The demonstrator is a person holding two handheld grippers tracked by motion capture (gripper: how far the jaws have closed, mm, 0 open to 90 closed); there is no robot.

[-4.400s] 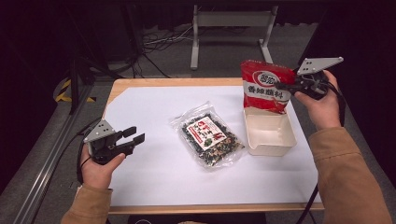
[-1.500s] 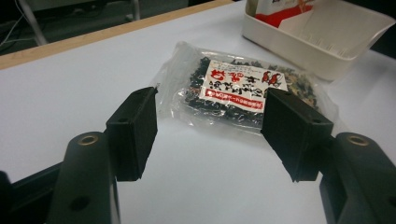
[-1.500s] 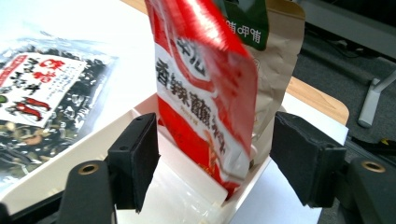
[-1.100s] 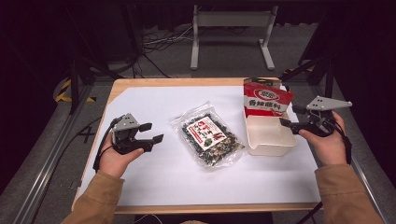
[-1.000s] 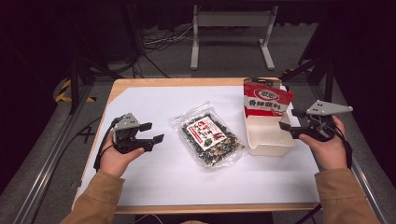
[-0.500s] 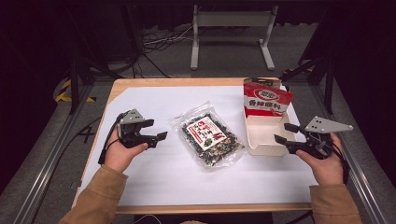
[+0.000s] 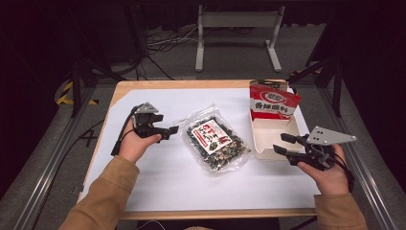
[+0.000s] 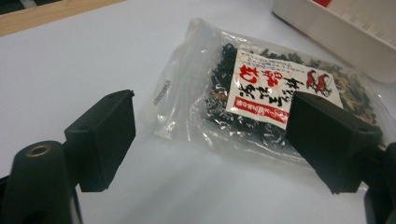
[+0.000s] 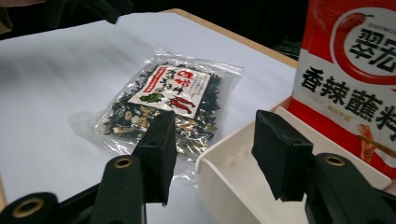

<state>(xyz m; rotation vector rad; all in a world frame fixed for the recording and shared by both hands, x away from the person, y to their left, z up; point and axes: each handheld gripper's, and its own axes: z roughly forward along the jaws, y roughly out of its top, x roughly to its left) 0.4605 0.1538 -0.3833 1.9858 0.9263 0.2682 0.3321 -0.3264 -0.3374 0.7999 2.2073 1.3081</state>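
A clear bag of dark dried bits with a white and red label lies flat at the table's middle. My left gripper sits just left of the bag. Its jaws have just been opening and stand wide, with nothing between them. A white box stands at the right, and a red packet leans upright in its far end. My right gripper hovers at the box's near corner. Its jaws have just been closing, and the box's rim lies between them, untouched. The red packet rises behind.
A white sheet covers the wooden table. A metal stand and cables lie on the floor beyond the far edge. Aluminium rails run along both sides.
Both hands have moved inward: the left toward the bag, the right down toward the box's near corner. The red packet, held above the box several seconds ago, now stands in it.
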